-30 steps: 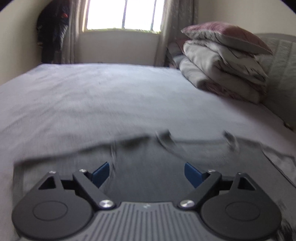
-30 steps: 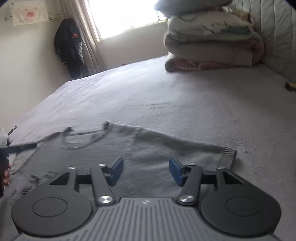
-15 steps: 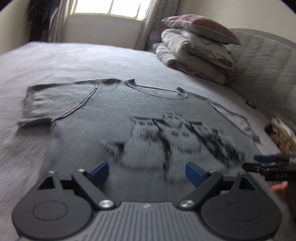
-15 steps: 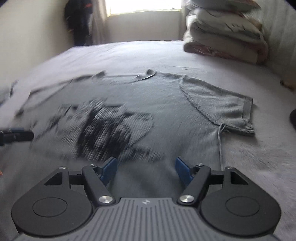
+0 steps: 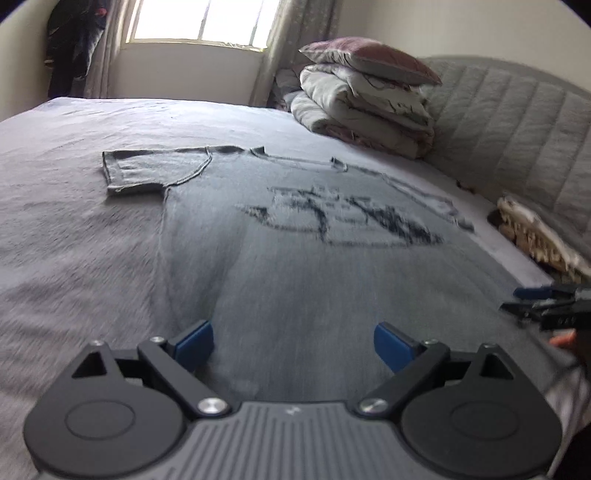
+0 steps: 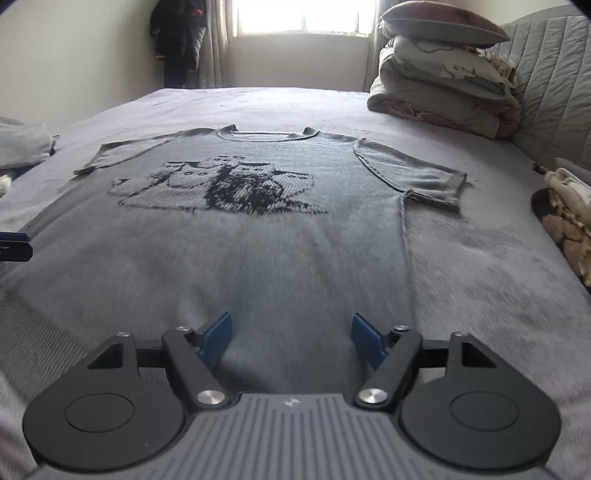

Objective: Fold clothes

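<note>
On the wide bed with its pale grey cover point(image 6: 480, 280), a grey knitted short-sleeved sweater with a dark animal picture on the chest point(image 6: 236, 229) is lying flat and face up, neckline pointing toward the window point(image 6: 303, 16) and hem toward the cameras. Both sleeves are spreading out to the sides and resting on the cover.

The left tongs point(image 5: 293, 341) are hovering over the sweater's lower part, near its left side seam, with the blue pads point(image 5: 194, 341) standing wide apart and nothing between them. The right tongs point(image 6: 291, 338) are hanging over the hem area closer to the right side seam; their blue pads point(image 6: 365, 338) are likewise released and holding nothing, only the knit showing below the gap. Whether either pair is touching the fabric cannot be told.

In the left wrist view, the right tongs are showing at the right edge point(image 5: 546, 301), and in the right wrist view a blue tip of the left tongs is peeking in at the left edge.

A stack of folded bedding topped by a mauve pillow point(image 5: 369, 92) is sitting at the head of the bed beside the quilted grey headboard point(image 5: 517, 129). A dark coat point(image 6: 179, 37) is hanging by the curtain.
</note>
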{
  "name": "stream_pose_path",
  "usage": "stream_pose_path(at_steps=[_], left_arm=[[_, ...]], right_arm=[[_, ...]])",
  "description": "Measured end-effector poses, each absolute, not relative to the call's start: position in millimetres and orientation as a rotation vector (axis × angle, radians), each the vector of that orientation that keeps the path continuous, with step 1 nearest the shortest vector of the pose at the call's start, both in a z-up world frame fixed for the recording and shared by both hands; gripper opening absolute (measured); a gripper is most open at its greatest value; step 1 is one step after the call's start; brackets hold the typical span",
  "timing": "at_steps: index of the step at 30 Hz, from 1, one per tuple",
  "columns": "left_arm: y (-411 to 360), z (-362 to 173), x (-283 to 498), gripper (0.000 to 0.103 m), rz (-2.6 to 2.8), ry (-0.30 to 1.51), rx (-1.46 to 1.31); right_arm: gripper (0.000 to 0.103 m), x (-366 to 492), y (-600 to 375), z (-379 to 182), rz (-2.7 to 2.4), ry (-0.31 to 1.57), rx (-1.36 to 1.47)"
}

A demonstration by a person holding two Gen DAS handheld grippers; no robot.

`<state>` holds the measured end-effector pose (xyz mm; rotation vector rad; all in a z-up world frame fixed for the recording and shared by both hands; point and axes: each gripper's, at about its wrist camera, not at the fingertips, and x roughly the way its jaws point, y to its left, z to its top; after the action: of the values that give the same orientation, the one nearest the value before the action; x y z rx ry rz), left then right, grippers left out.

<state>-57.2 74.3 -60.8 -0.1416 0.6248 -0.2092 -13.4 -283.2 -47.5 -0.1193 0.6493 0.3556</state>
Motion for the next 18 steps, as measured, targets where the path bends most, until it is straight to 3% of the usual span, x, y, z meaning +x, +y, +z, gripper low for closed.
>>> stream_pose_path(at_steps=[7,11,18], left_arm=[[51,-61,-89,0.098,-0.272,0.665,0.126],[65,-49,-87,0.098,-0.302,0.717,0.079],[89,-35,-68,0.098,-0.172,0.656,-0.094]], right_arm=[[0.075,-50,-302,-44,0.430,0.656,-0.181],[0.075,-51,-310,-39,0.461,0.698,-0.208],[0.075,-23,-323,-30,0.369,0.767,-0.109]])
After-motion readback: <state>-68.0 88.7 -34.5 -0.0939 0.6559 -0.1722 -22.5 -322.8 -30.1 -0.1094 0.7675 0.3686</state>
